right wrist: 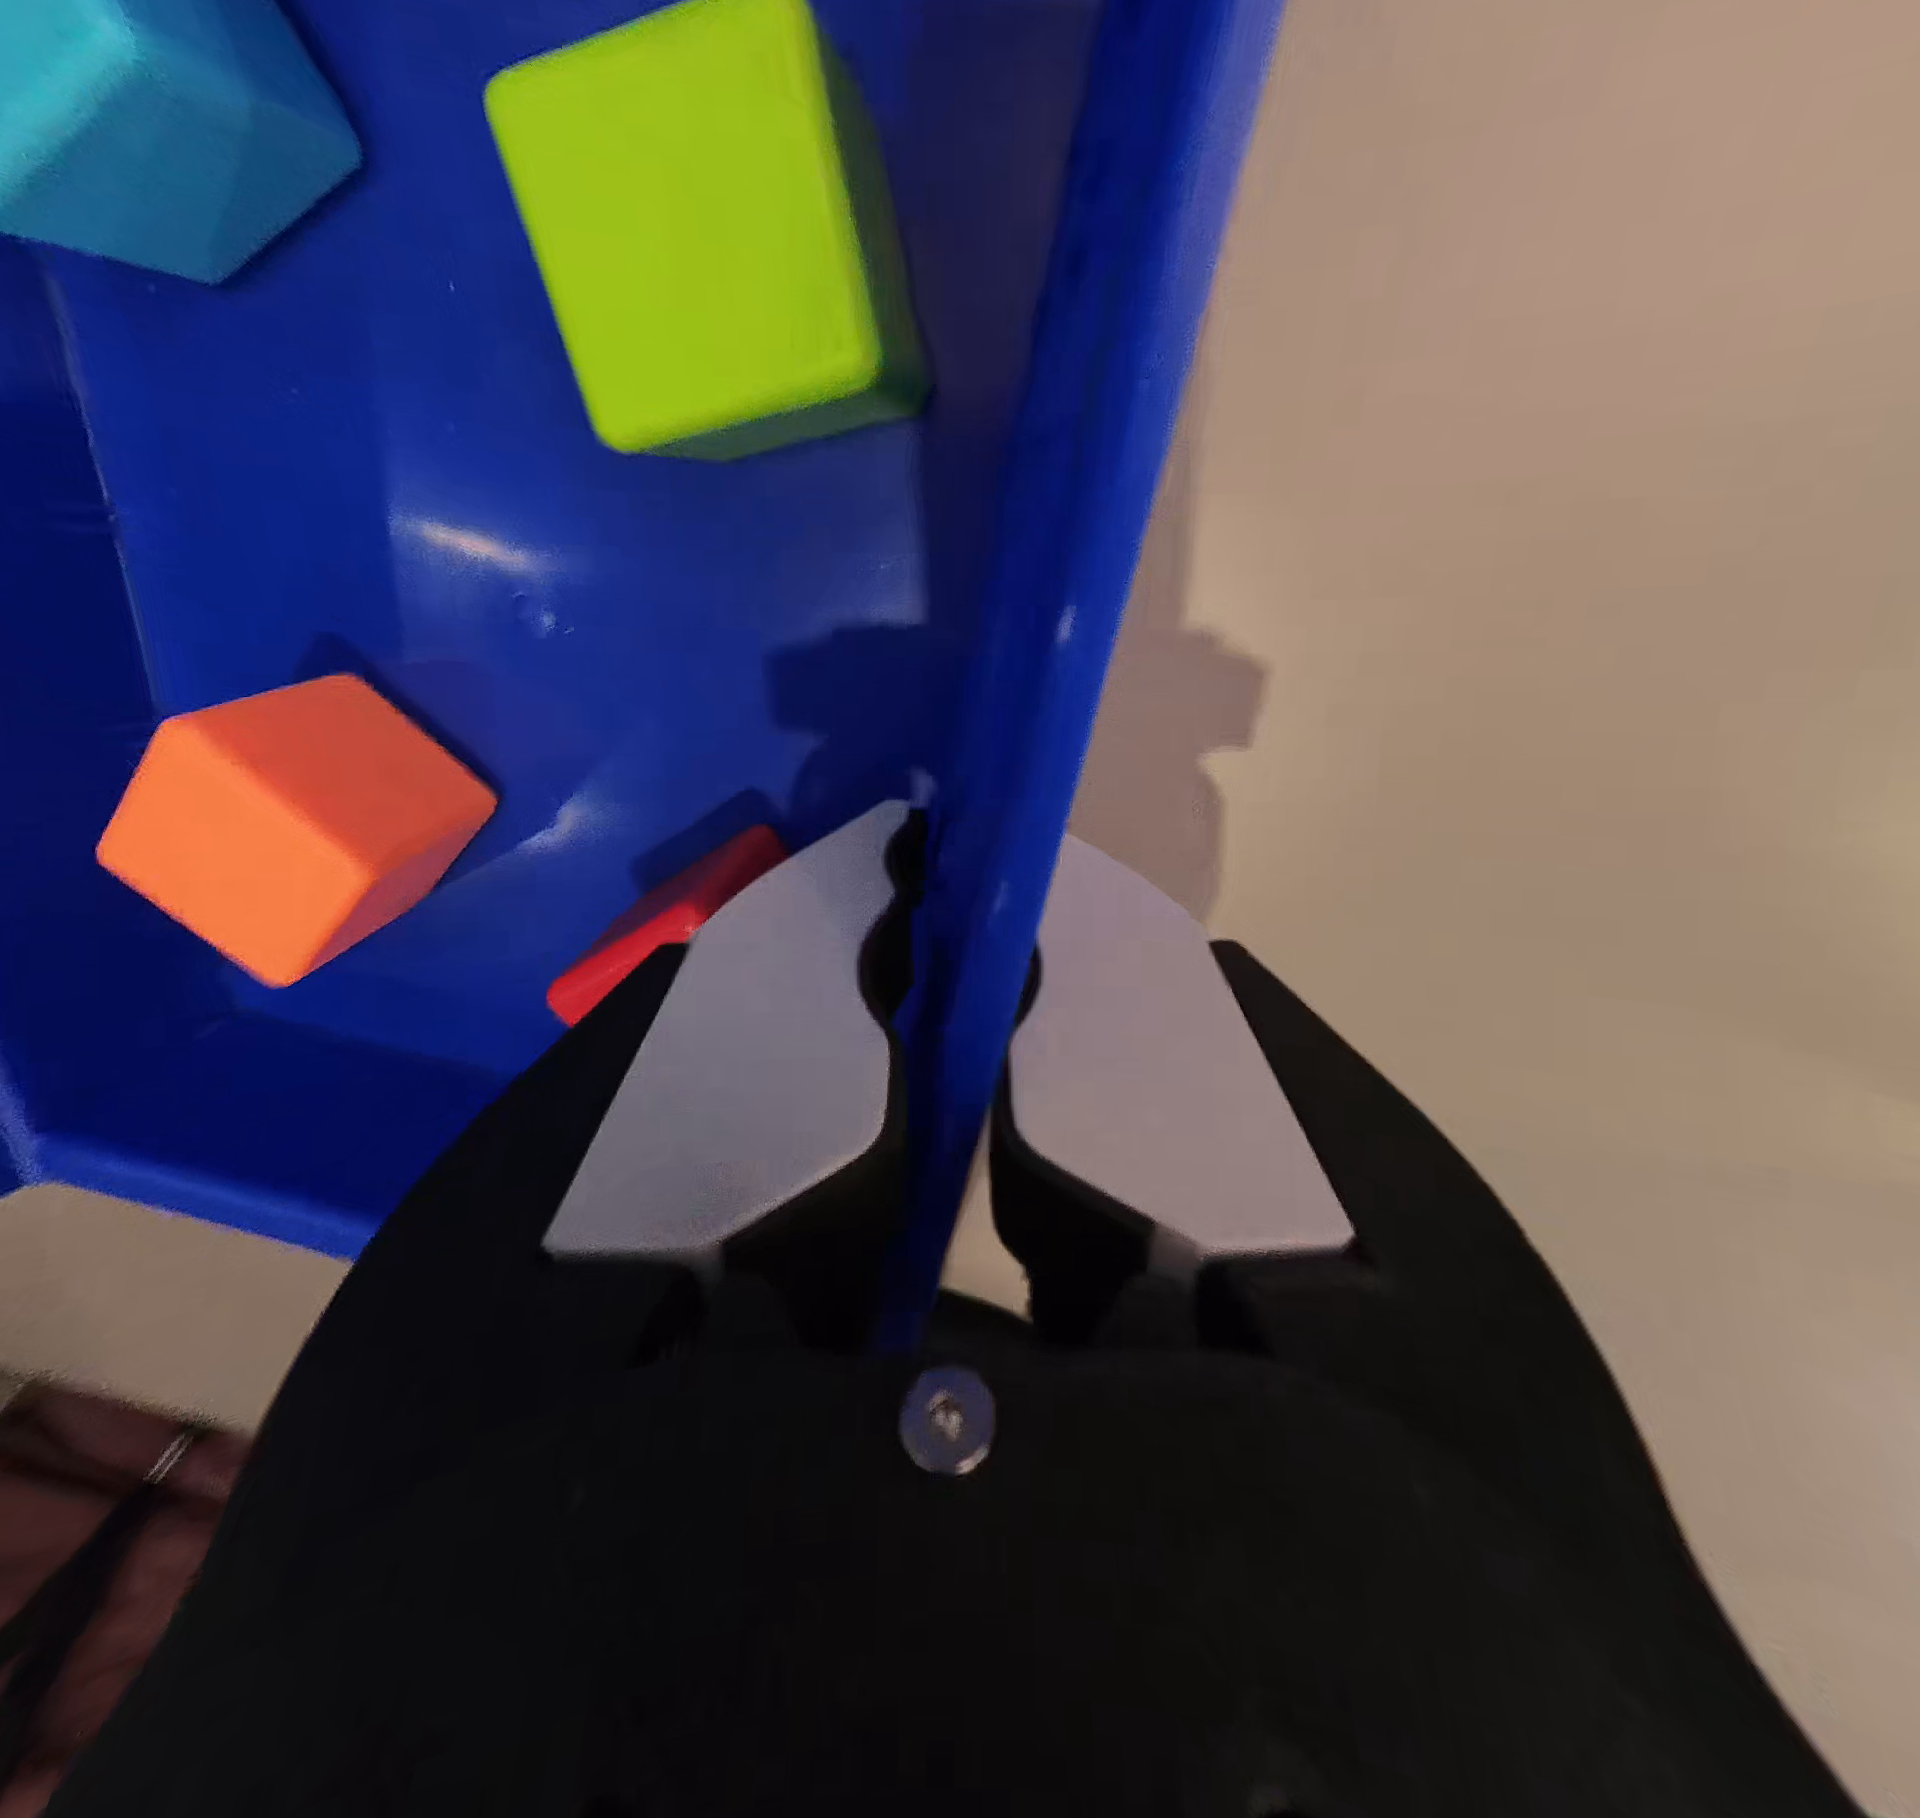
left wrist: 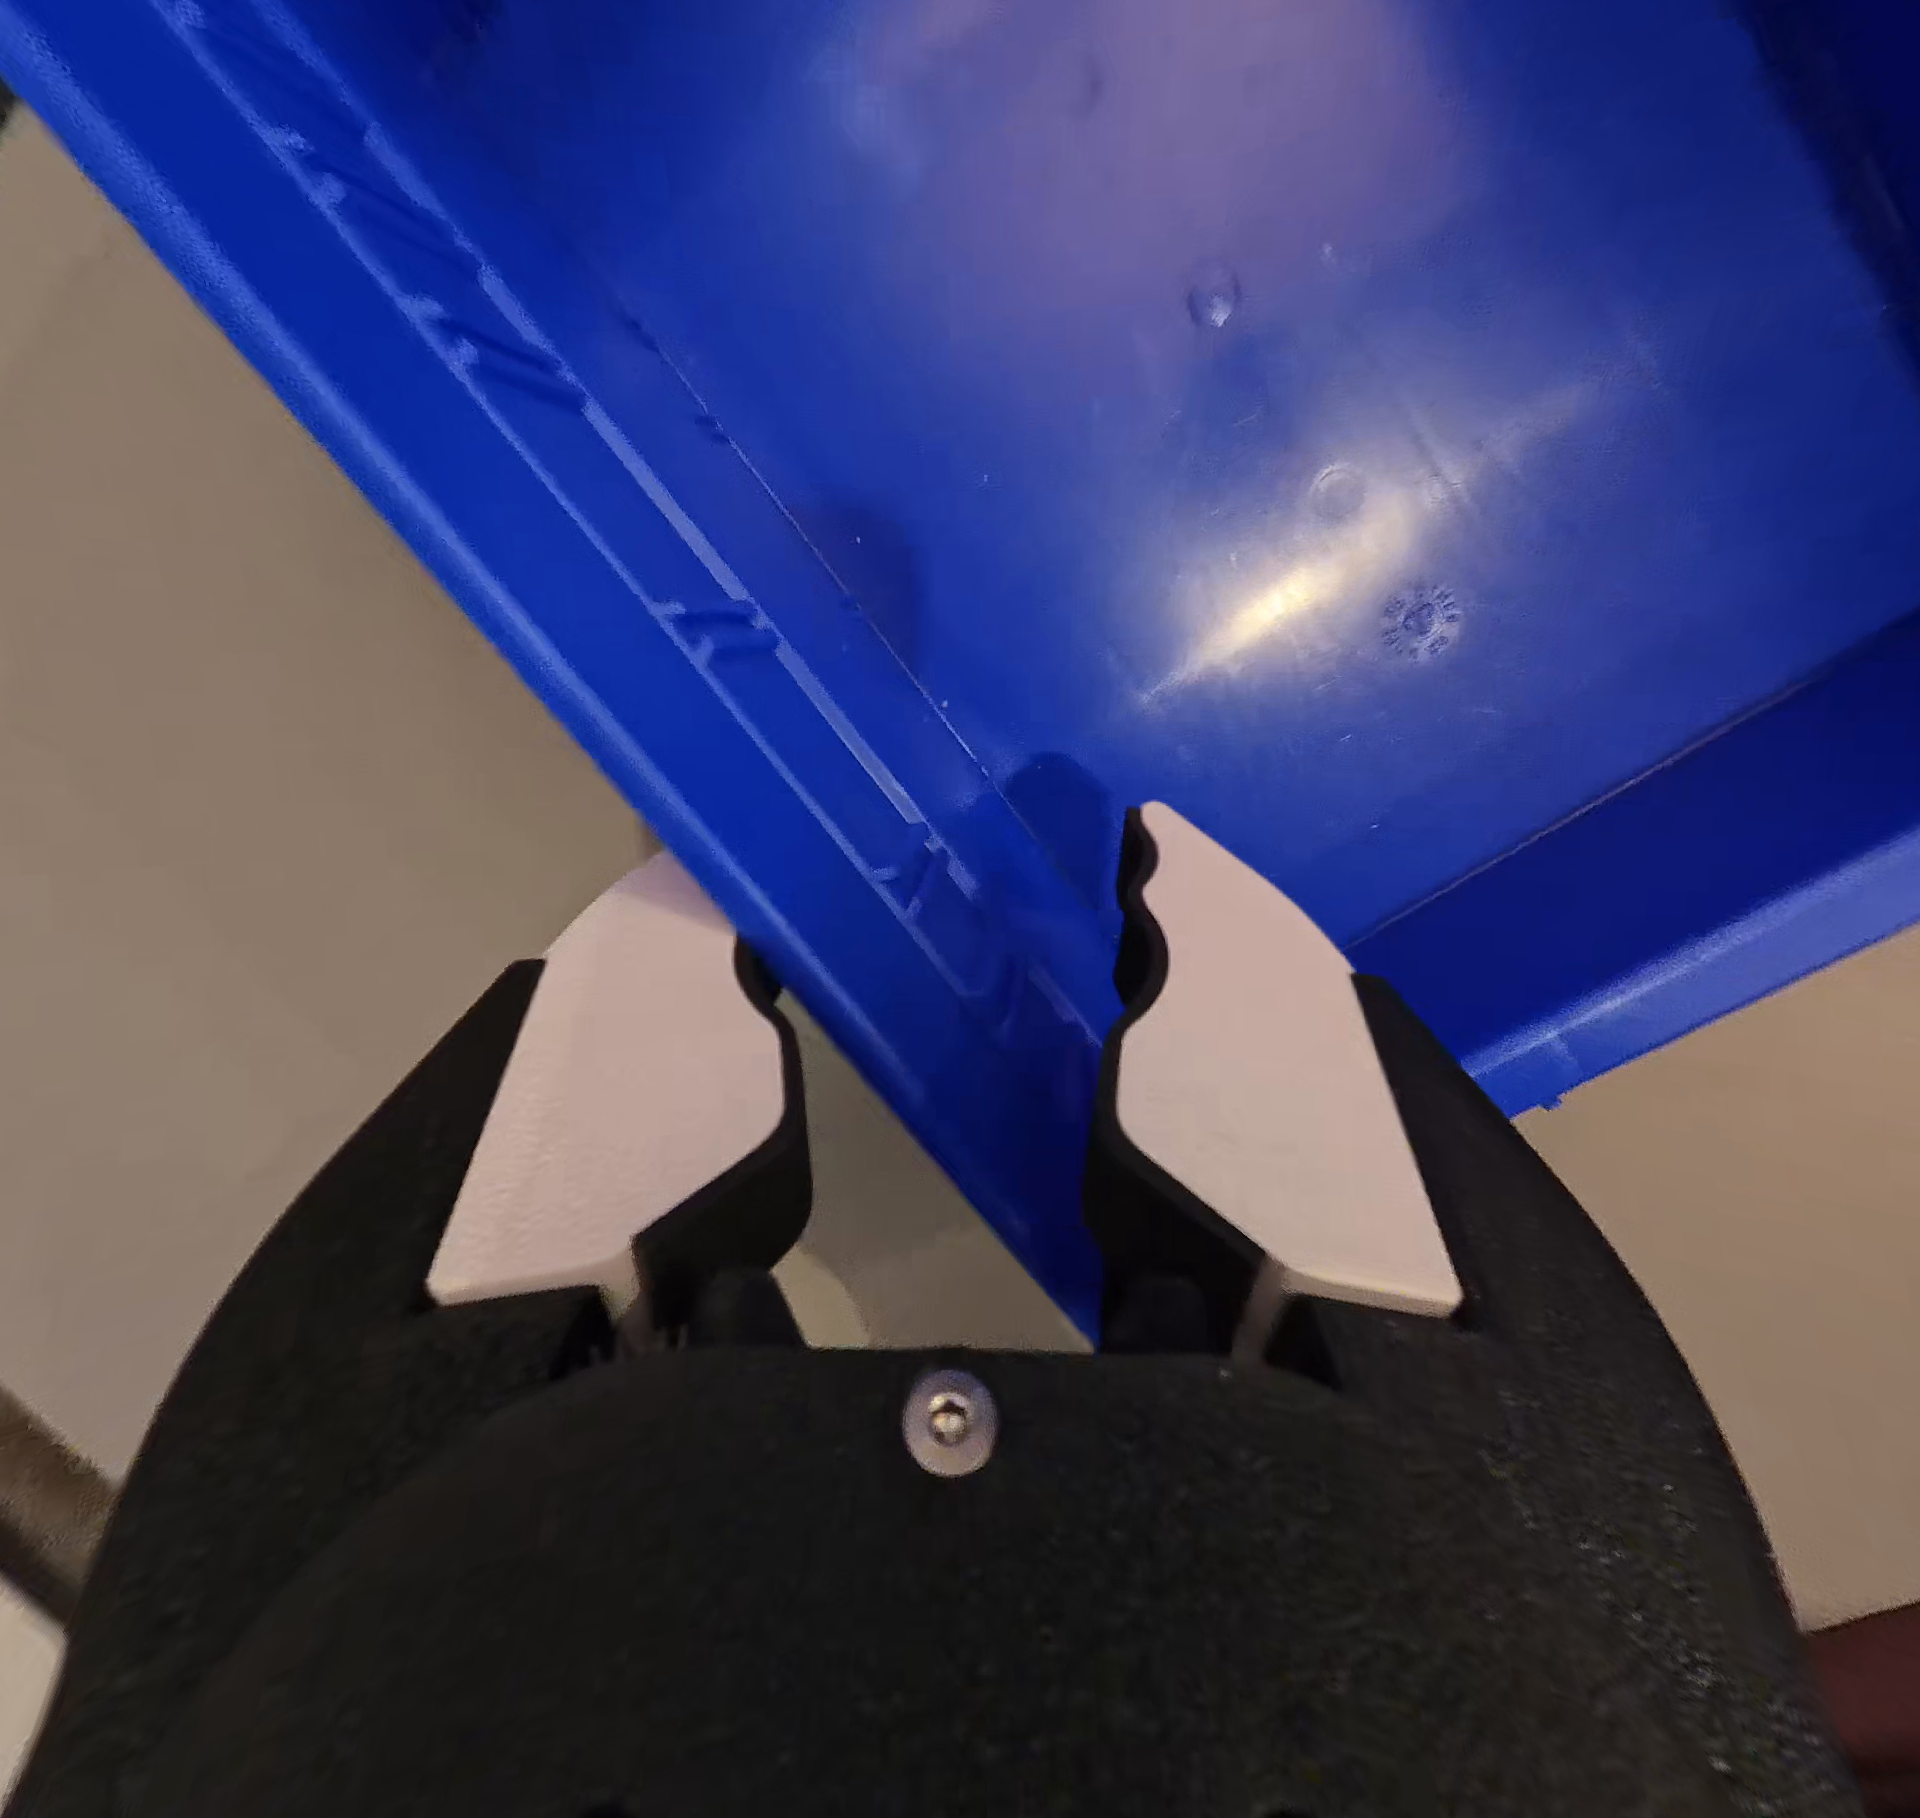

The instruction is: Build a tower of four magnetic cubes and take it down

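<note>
Left gripper [left wrist: 940, 895] pinching side wall of glossy blue plastic bin [left wrist: 1195, 397]. Right gripper [right wrist: 977, 869] clamped on opposite wall. Inside bin, left of right claw: red plastic cube [right wrist: 665, 921] nearest, orange cube [right wrist: 291, 823], lime-green cube [right wrist: 696, 210], teal cube [right wrist: 135, 85].

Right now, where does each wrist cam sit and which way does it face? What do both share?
Left wrist view: on the left gripper, looking along its fingers into the blue bin; its jaws straddle the bin's wall.
Right wrist view: on the right gripper, facing the bin's inside with the green cube, orange cube, teal cube and red cube; its jaws clamp a wall.
Shared: the bin and the beige table.
</note>
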### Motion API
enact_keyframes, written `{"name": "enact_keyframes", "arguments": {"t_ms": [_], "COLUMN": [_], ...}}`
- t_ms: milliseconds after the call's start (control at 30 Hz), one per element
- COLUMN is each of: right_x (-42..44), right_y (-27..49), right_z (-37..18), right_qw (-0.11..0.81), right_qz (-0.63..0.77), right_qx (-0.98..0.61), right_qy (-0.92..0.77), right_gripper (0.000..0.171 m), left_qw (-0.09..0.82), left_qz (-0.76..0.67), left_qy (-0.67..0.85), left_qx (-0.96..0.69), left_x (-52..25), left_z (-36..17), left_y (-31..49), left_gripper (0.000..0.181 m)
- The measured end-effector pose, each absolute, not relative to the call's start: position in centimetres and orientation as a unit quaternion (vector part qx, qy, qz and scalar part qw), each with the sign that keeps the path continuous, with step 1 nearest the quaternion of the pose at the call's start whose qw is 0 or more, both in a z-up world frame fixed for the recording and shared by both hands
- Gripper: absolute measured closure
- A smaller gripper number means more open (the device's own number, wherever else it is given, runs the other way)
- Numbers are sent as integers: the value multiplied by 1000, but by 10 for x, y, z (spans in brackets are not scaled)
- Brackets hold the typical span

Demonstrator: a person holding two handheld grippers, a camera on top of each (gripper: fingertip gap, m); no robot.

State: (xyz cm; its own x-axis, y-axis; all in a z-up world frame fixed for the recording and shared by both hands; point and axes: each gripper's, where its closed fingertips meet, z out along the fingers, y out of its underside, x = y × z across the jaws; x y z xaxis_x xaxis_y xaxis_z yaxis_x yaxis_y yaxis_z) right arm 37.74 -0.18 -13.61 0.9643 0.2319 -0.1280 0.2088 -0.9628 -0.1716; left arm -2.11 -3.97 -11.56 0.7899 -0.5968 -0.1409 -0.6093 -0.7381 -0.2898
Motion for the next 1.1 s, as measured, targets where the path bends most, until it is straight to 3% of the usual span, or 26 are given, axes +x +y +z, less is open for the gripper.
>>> {"name": "enact_keyframes", "arguments": {"t_ms": [200,333,467,533,733,1100], "right_x": [376,376,377,377,383,418], "right_y": [-3,-4,-9,-12,-7,-10], "right_z": [-138,-138,-139,-139,-139,-137], "right_qw": [65,61,47,21,13,10], "right_qz": [86,77,84,80,97,99], "right_qx": [-988,-989,-991,-992,-989,-991], "right_qy": [-110,-108,-97,-99,-109,-85], "right_gripper": [163,163,163,164,164,164], "left_qw": [292,423,526,525,476,450], "left_qz": [-56,81,245,291,309,222], "left_qy": [295,192,113,92,81,70], "left_qx": [-908,-882,-807,-794,-819,-862], "left_x": [-23,-82,-143,-167,-192,-219], "left_z": [-40,22,74,79,63,44], "left_y": [-33,-14,-4,-6,-6,-8], "left_gripper": [116,98,106,111,102,102]}}
